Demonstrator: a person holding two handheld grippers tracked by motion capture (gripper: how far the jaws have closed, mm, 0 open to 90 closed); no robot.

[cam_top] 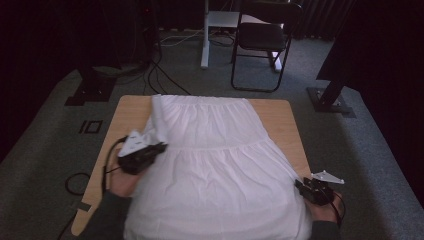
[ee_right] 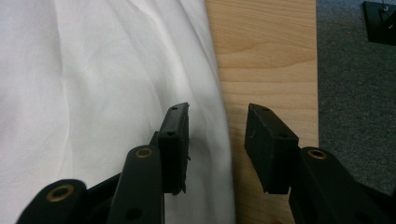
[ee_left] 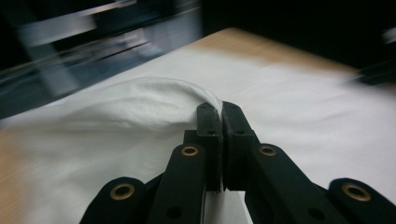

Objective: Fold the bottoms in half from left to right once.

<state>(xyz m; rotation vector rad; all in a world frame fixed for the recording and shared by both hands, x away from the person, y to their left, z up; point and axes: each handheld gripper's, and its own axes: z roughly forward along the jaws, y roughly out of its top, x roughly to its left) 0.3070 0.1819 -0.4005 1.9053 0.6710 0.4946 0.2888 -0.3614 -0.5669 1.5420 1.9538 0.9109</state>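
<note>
A white gathered skirt [cam_top: 215,150] lies spread over the wooden table [cam_top: 280,115]. My left gripper [cam_top: 162,146] is over its left side, shut on a fold of the white cloth [ee_left: 154,100], which rises in a ridge to the closed jaw tips [ee_left: 220,108]. The lifted left edge [cam_top: 156,120] runs back toward the far left corner. At the near right, my right gripper [cam_top: 298,184] stands open. Its jaws [ee_right: 218,122] straddle the skirt's right edge [ee_right: 212,79], one over the cloth and one over bare wood, and do not press on it.
A black chair [cam_top: 262,40] and a white desk leg [cam_top: 204,35] stand on the grey carpet beyond the table. Black stand bases sit at far left [cam_top: 92,87] and far right [cam_top: 330,100]. Cables [cam_top: 155,75] trail on the floor.
</note>
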